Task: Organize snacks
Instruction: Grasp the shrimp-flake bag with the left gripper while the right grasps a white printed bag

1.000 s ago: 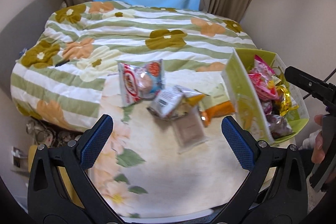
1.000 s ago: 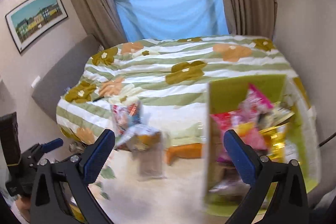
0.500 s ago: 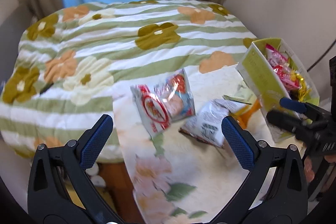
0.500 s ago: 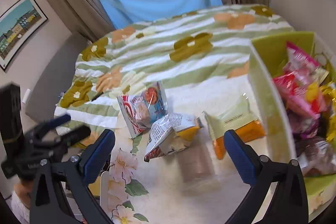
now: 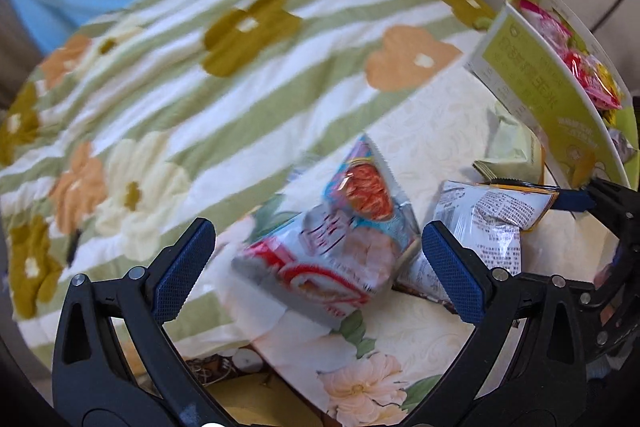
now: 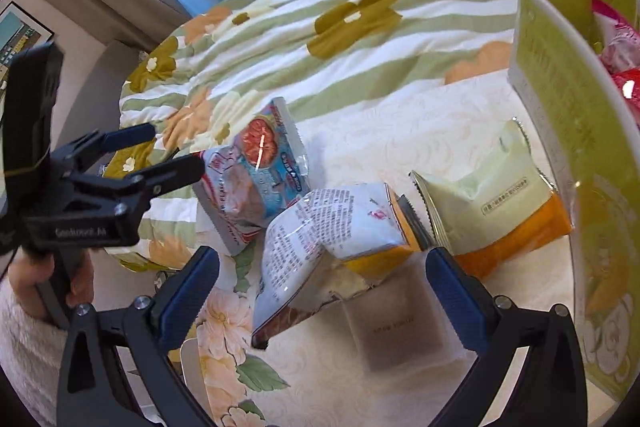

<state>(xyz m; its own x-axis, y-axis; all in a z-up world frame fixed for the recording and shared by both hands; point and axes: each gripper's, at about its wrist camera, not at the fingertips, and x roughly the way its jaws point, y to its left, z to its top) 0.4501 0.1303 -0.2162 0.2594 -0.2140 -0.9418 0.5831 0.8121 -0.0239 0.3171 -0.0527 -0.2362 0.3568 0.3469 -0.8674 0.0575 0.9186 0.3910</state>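
Several snack packets lie on a cream floral tablecloth (image 6: 400, 115). A blue-and-red packet (image 5: 340, 239) sits between the tips of my open left gripper (image 5: 318, 267), at the table's left edge. From the right wrist view, the left gripper (image 6: 178, 147) has its lower tip beside that packet (image 6: 256, 167). My right gripper (image 6: 322, 301) is open over a white printed bag (image 6: 320, 227), with a pale green and orange packet (image 6: 492, 203) and a small brownish sachet (image 6: 396, 323) close by. A green box (image 6: 560, 87) of snacks stands at the right.
A bed with a green-striped flower quilt (image 5: 200, 67) fills the space behind the table. A wall runs behind the green box (image 5: 552, 87). One finger of the right gripper (image 5: 572, 201) reaches in from the right. A hand (image 6: 24, 279) holds the left gripper's handle.
Both grippers have moved in closer and lower over the table. The left one swung left onto the blue-and-red packet, the right one came down over the white bag. Both stayed open.
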